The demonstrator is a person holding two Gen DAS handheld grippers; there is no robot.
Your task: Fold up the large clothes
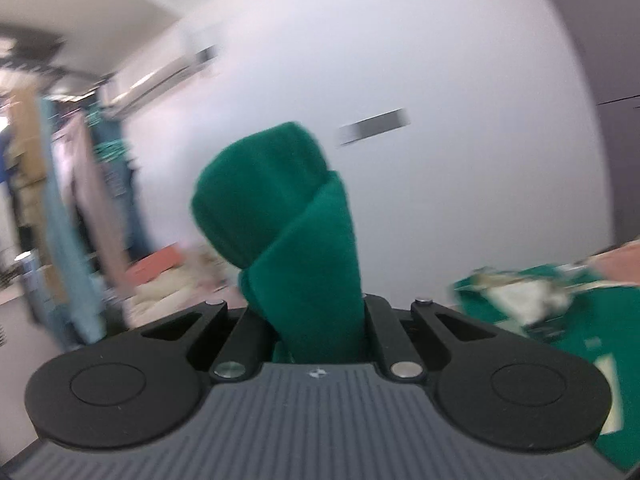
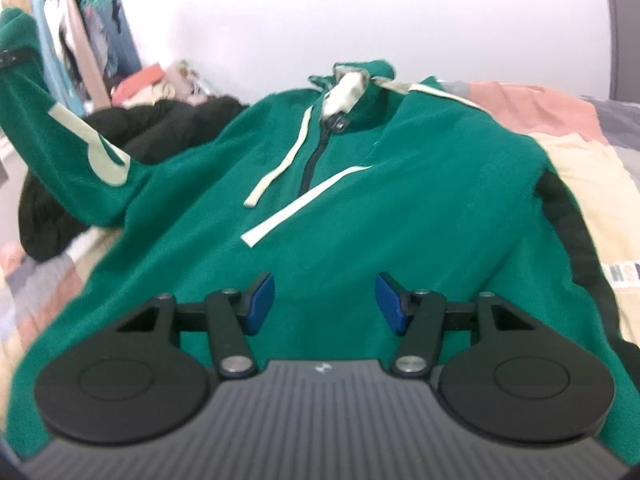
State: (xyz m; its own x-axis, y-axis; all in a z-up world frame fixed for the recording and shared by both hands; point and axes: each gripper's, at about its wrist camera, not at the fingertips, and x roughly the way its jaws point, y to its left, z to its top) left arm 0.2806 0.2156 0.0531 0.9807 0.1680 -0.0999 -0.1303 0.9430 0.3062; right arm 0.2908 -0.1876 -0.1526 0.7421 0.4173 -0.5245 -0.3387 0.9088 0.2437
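Note:
A green zip-neck hoodie (image 2: 360, 208) with cream stripes and drawstring lies front-up on a bed. Its left sleeve (image 2: 72, 160) is lifted off the bed toward the upper left. My left gripper (image 1: 308, 312) is shut on the sleeve's cuff (image 1: 276, 200), which sticks up from between the jaws and hides the fingertips. The hoodie's body (image 1: 580, 320) lies low at the right of the left wrist view. My right gripper (image 2: 324, 304) hovers open over the hoodie's lower front, with nothing between its blue pads (image 2: 260, 304).
A black garment (image 2: 160, 128) and a heap of clothes (image 2: 160, 80) lie beyond the lifted sleeve. Hanging clothes (image 1: 72, 200) fill the left. The patchwork bedspread (image 2: 580, 168) shows to the right of the hoodie. A white wall (image 1: 360, 60) stands behind.

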